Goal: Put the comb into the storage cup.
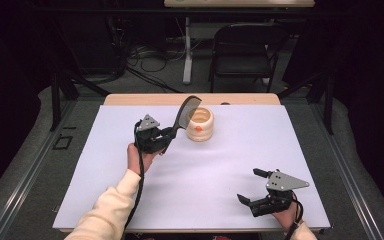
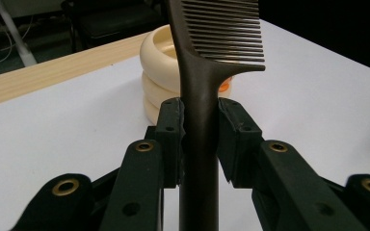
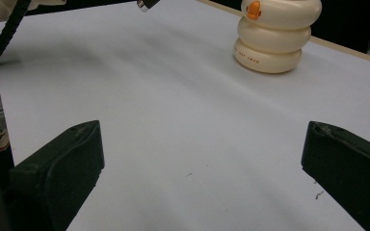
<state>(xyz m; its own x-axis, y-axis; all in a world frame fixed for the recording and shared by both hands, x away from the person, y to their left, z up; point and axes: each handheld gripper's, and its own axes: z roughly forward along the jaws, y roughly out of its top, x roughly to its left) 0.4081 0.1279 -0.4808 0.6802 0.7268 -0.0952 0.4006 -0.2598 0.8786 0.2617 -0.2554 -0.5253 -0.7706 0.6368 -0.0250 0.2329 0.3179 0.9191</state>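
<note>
Left gripper view, left gripper (image 2: 200,125) clamping comb (image 2: 207,48), top cropped, right gripper (image 1: 255,186) wide open

Left claw (image 1: 166,136): black body, a grey three-cornered plate with small holes on top, a thick black cable trailing back along a cream knitted sleeve (image 1: 111,207). Its linked jaw arms carry brass-ringed rivets (plus small dark screws on the blocky pads). Right claw (image 1: 252,187): same black build, same grey plate, black cable at the wrist, chunky matte-black jaws.

Bright even overhead light on table (image 1: 105,165); dark surroundings, soft focus
</note>
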